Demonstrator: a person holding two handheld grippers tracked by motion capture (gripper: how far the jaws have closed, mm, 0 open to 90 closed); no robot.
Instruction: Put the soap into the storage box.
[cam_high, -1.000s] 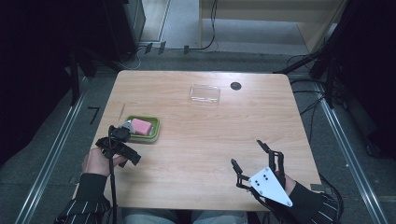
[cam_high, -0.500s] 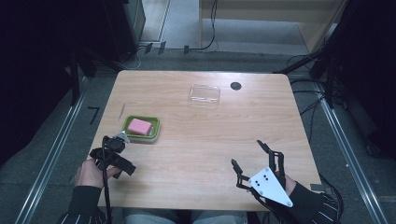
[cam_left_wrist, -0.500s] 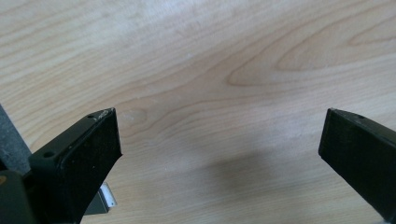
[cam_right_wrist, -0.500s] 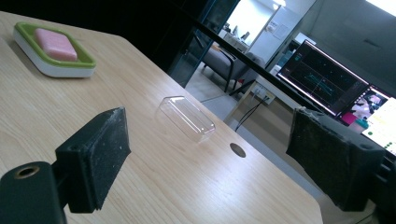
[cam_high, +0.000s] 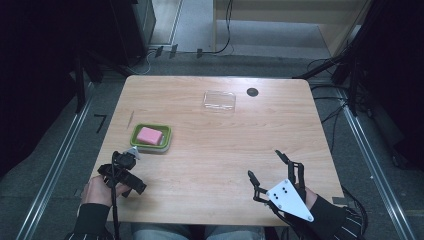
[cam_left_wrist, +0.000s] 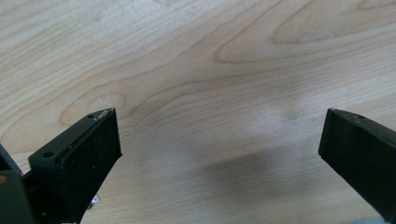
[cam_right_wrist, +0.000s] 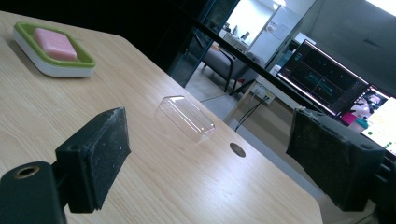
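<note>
Fingers: both grippers gape wide and empty; left gripper (cam_high: 131, 156) near the dish, right gripper (cam_high: 270, 170) well apart.
Soap (cam_high: 149, 135): lies in the green dish (cam_high: 167, 136).
Clear lid (cam_high: 219, 100): far side; approach level, square the jaws.

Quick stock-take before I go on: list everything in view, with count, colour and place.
Soap dish: one, green rim on white base, left part of table.
Soap bar: one, pink, lying in the dish.
Clear lid: one, transparent, far middle of table.
Table hole: one, dark, right of the lid.
Table: one, light wood.
Monitors: lit, beyond the table.
Left gripper: black, near left, open.
Right gripper: black, near right, open.
</note>
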